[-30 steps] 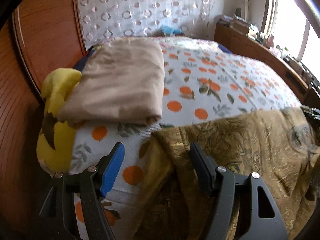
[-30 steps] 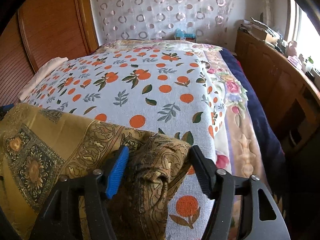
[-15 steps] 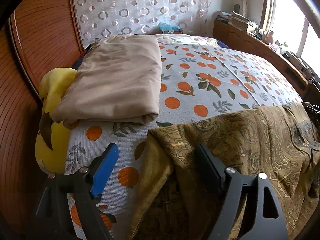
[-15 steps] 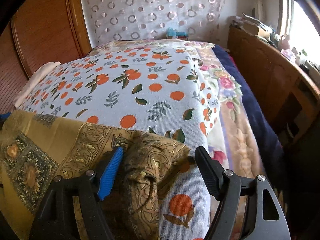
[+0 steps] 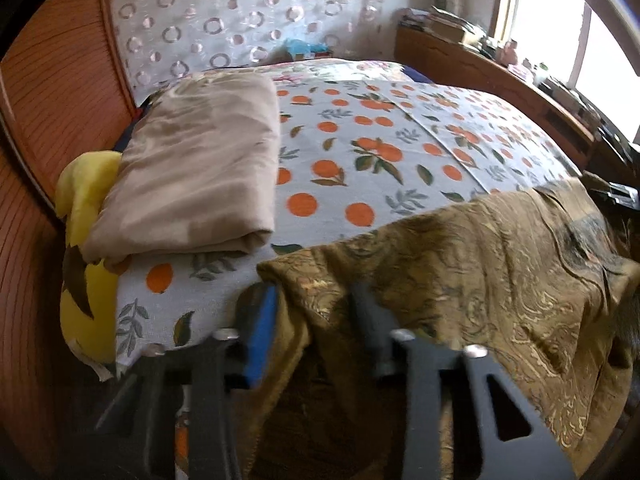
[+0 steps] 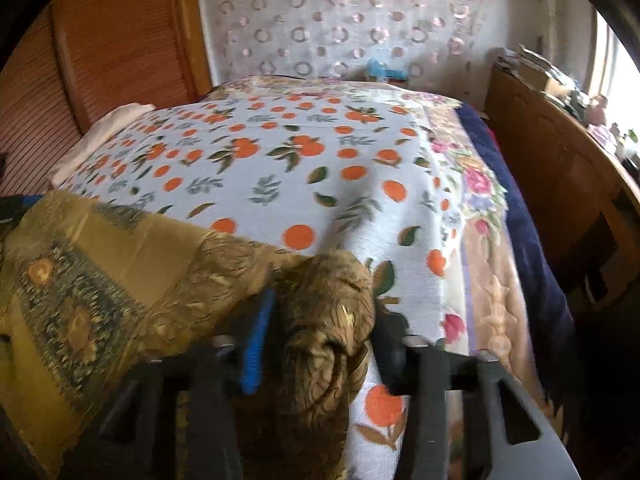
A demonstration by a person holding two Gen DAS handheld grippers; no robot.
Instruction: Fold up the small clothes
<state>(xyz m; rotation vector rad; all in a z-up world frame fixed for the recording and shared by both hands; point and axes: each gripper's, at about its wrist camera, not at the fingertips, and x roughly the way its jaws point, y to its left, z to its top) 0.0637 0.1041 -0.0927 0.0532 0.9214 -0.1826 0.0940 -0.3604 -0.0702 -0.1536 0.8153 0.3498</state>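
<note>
Lying spread over the near edge of the bed: olive-gold patterned cloth [image 5: 460, 264], pinched at both near corners.

Draping across the orange-print bedspread [image 5: 360, 152] and hanging off its front edge. Having just been closing, left gripper [image 5: 314, 320] clamping the cloth's left corner, fabric between blue pad and black pad. Right gripper [image 6: 320, 332] likewise having just been closing, squeezing the bunched right corner [image 6: 328, 312]. Resting further back on the left, a folded beige blanket [image 5: 200, 168] atop a yellow pillow [image 5: 84, 216].

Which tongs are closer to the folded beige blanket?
Left. The left tongs grip the gold cloth just below the beige blanket; the right tongs hold its far corner across the bed.
</note>
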